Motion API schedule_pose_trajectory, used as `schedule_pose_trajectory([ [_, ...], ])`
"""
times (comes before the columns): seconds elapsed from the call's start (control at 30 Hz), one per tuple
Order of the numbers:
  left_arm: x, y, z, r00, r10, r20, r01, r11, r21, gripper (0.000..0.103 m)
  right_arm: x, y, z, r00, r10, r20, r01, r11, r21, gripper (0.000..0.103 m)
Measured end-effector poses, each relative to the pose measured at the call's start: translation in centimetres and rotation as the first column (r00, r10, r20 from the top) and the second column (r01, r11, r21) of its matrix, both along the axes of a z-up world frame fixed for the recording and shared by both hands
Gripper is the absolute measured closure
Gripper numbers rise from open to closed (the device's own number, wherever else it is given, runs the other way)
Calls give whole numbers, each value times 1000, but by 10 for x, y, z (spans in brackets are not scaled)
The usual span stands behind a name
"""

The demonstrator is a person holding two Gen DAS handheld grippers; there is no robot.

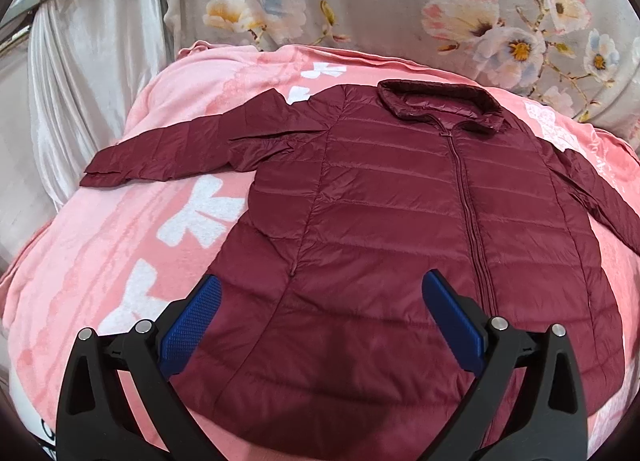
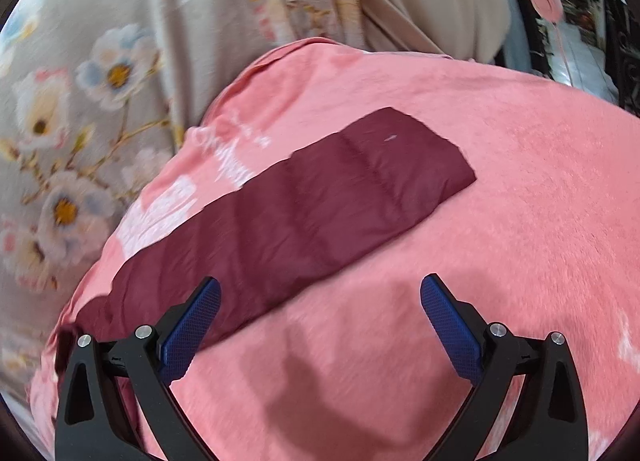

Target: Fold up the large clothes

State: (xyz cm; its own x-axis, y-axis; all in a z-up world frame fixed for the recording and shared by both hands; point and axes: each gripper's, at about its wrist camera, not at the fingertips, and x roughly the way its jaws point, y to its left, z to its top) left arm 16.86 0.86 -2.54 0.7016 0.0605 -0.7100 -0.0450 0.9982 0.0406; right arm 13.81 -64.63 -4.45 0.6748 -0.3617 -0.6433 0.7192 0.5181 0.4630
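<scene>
a dark red quilted jacket (image 1: 400, 221) lies flat, front side up and zipped, on a pink blanket (image 1: 100, 261) with white shapes printed on it. in the left wrist view the jacket fills the middle of the frame, its collar (image 1: 440, 105) toward the upper right and its hem toward the bottom. one sleeve (image 1: 168, 153) stretches out to the left of the frame, lying flat on the blanket; the other runs off at the right edge. the left gripper (image 1: 320, 293) hangs over the lower part of the jacket with its blue-padded jaws spread wide and nothing between them.

in the right wrist view, which is somewhat blurred, the other sleeve (image 2: 300, 213) lies diagonally across the blanket, from the lower left of the frame up to its cuff just right of centre. the right gripper (image 2: 320, 293) hangs above the blanket, jaws wide apart and holding nothing; its left finger (image 2: 192, 325) shows over the sleeve's edge. a grey flowered cloth (image 2: 80, 121) fills the left of that frame, and the top of the left wrist view.
</scene>
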Motion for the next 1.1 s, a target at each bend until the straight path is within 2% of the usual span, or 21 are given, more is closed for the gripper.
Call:
schedule_pose_trajectory([
  [0.17,12,-2,-10,1000,6,1,-6,1000,-9,5,5,-28,-16,998,-66,5,66,996,52,16],
  [0.23,15,-1,-14,1000,10,-8,-10,1000,-19,5,9,-34,-14,997,-80,0,80,996,49,26],
  [0.3,19,1,-20,999,14,-29,-15,999,-35,5,14,-38,-13,996,-91,-15,92,995,42,50],
  [0.33,21,2,-21,999,14,-35,-16,999,-42,5,17,-41,-13,995,-94,-21,94,995,41,58],
  [0.37,22,3,-23,999,13,-40,-15,999,-47,5,19,-43,-13,996,-90,-18,90,995,46,77],
  [0.4,22,3,-24,999,8,-40,-10,999,-50,5,21,-44,-13,997,-79,-8,79,995,53,89],
  [0.47,23,4,-23,999,0,-39,-2,999,-47,5,27,-42,-5,998,-61,14,60,997,49,95],
  [0.57,25,6,-20,1000,6,-23,-7,999,-34,5,39,-20,28,997,0,83,1,1000,-22,97],
  [0.67,28,11,-17,1000,18,-16,-19,999,-39,5,57,26,74,979,137,154,-117,984,-131,97],
  [0.73,32,17,-15,999,31,-12,-32,998,-57,5,69,68,105,948,252,194,-212,956,-205,97],
  [0.8,35,25,-11,999,45,-5,-45,995,-89,5,78,112,130,903,371,218,-310,912,-268,97],
  [0.87,40,33,-8,998,55,-2,-55,991,-124,6,89,162,148,838,498,226,-418,850,-321,98],
  [0.9,42,38,-6,998,60,5,-59,987,-146,6,95,188,153,795,562,227,-479,812,-332,98],
  [0.93,44,43,-4,998,69,11,-67,985,-160,6,102,213,154,753,619,225,-536,775,-336,98],
  [0.97,48,49,-2,996,83,15,-79,982,-174,7,107,230,153,731,645,220,-561,753,-343,98],
  [1.0,51,54,-1,996,90,16,-86,979,-183,7,114,254,150,691,692,210,-611,714,-342,98],
  [1.1,61,71,0,994,114,3,-110,966,-233,9,130,316,129,591,791,162,-723,607,-330,98],
])
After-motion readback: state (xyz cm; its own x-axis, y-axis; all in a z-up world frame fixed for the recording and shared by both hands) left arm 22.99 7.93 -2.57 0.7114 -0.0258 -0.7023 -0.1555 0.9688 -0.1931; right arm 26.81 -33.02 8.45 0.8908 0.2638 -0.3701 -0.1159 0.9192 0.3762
